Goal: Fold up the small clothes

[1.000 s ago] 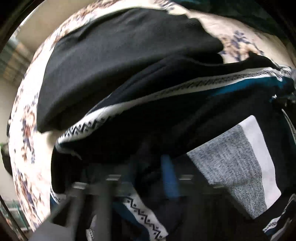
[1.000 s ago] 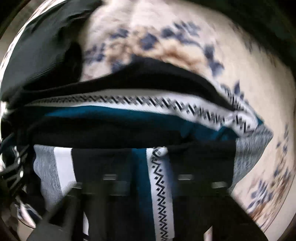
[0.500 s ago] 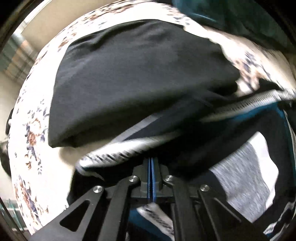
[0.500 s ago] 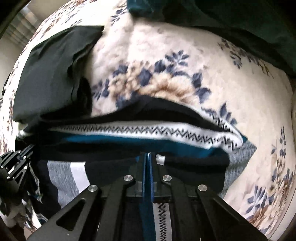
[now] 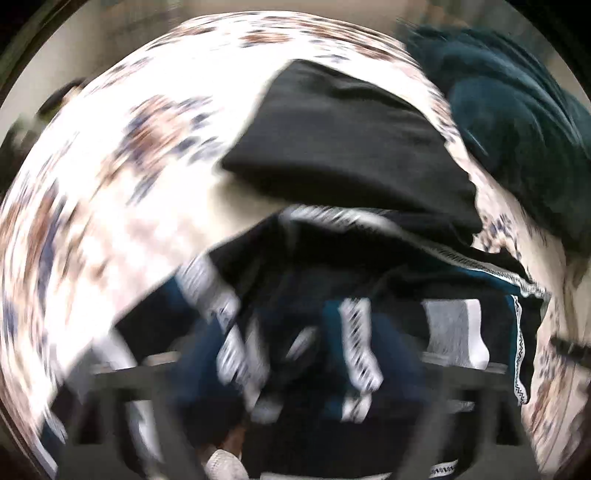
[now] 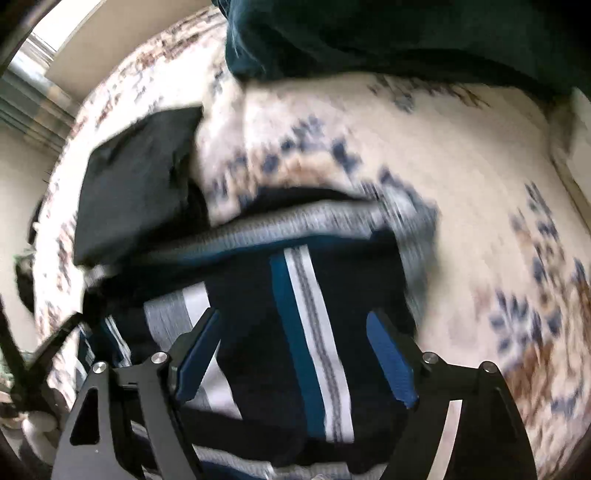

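Knit, dark and striped with teal, white and zigzag bands, the sweater lies partly folded on the floral blanket, a top layer doubled over; squaring it looks left to do. Right gripper hangs spread above it, holding nothing. Left gripper is too blurred to tell. Beside lies a smooth black folded garment.

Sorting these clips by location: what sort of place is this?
Probably a bedroom or living room at home: clothes lie on a soft floral blanket, a plush teal throw is heaped behind, and a plain wall stands beyond.
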The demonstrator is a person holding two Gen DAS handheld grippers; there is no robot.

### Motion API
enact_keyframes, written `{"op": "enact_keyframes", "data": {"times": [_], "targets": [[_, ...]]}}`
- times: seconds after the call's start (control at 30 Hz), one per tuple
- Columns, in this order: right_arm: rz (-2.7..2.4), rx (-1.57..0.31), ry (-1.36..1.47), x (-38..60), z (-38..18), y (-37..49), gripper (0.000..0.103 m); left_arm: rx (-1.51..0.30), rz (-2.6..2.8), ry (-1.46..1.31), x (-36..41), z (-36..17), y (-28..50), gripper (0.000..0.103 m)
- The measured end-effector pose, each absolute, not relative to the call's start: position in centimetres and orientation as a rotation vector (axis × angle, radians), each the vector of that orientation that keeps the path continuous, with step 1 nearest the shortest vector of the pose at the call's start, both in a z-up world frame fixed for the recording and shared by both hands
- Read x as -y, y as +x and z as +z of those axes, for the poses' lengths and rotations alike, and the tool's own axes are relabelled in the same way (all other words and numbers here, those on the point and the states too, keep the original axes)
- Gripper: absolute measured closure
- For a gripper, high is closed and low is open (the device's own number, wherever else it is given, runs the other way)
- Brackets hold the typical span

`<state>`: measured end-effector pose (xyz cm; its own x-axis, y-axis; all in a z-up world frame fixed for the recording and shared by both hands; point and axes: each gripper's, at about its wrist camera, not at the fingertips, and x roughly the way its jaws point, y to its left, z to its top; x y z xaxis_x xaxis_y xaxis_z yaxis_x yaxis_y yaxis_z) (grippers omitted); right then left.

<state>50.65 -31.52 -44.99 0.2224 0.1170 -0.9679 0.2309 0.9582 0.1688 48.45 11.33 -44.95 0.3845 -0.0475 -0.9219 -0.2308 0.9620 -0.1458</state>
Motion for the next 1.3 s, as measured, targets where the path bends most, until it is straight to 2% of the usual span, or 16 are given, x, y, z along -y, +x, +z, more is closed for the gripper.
{"op": "enact_keyframes", "data": {"times": [0.03,0.07,0.13,0.3,0.47,0.53,0.77,0.83,0.87,0.9,0.93,1.0,1.03,1.2,1.3], "targets": [[-0.092,-1.357,0.301,30.5,-45.3,49.7,0.018,-1.174,0.157,-0.307,-12.1,-45.2,46.6,0.005],[-0.109,-1.365,0.296,30.0,-45.6,48.8,0.007,-1.179,0.197,-0.336,-12.7,-45.3,45.1,0.005],[-0.162,-1.373,0.273,28.3,-46.4,46.9,0.000,-1.175,0.273,-0.400,-13.5,-45.4,41.9,0.005],[-0.230,-1.390,0.234,23.8,-48.5,45.4,0.000,-1.172,0.592,-0.603,-20.3,-46.5,31.4,0.005],[-0.174,-1.403,0.201,19.1,-49.4,45.8,0.000,-1.156,0.924,-1.090,-29.6,-51.5,17.8,0.006],[-0.155,-1.409,0.148,17.5,-49.8,45.9,0.000,-1.014,0.975,-1.312,-32.2,-53.0,13.2,0.006],[-0.118,-1.469,0.176,14.4,-51.1,46.1,0.000,-0.777,1.058,-1.534,-34.2,-53.7,10.0,0.008],[-0.119,-1.474,0.209,14.4,-51.1,46.1,0.000,-0.734,1.099,-1.508,-34.2,-53.5,9.6,0.024],[-0.120,-1.476,0.222,14.4,-51.0,46.2,0.000,-0.713,1.127,-1.493,-34.5,-53.3,9.0,0.039],[-0.118,-1.479,0.233,14.4,-51.0,46.2,0.000,-0.681,1.159,-1.474,-35.0,-53.2,8.8,0.051],[-0.113,-1.483,0.238,14.5,-51.0,46.2,0.000,-0.663,1.173,-1.456,-35.3,-53.2,8.8,0.057],[-0.102,-1.479,0.239,14.6,-50.8,46.0,0.000,-0.644,1.209,-1.379,-36.1,-52.6,9.4,0.084],[-0.096,-1.475,0.230,14.7,-50.7,46.0,0.000,-0.637,1.207,-1.346,-35.9,-52.2,10.0,0.092],[-0.097,-1.456,0.204,16.9,-50.3,46.1,0.000,-0.619,1.113,-1.111,-36.6,-47.5,14.4,0.095],[-0.098,-1.442,0.221,18.3,-50.1,46.3,0.000,-0.624,0.976,-0.853,-34.1,-41.5,19.8,0.095]]}}
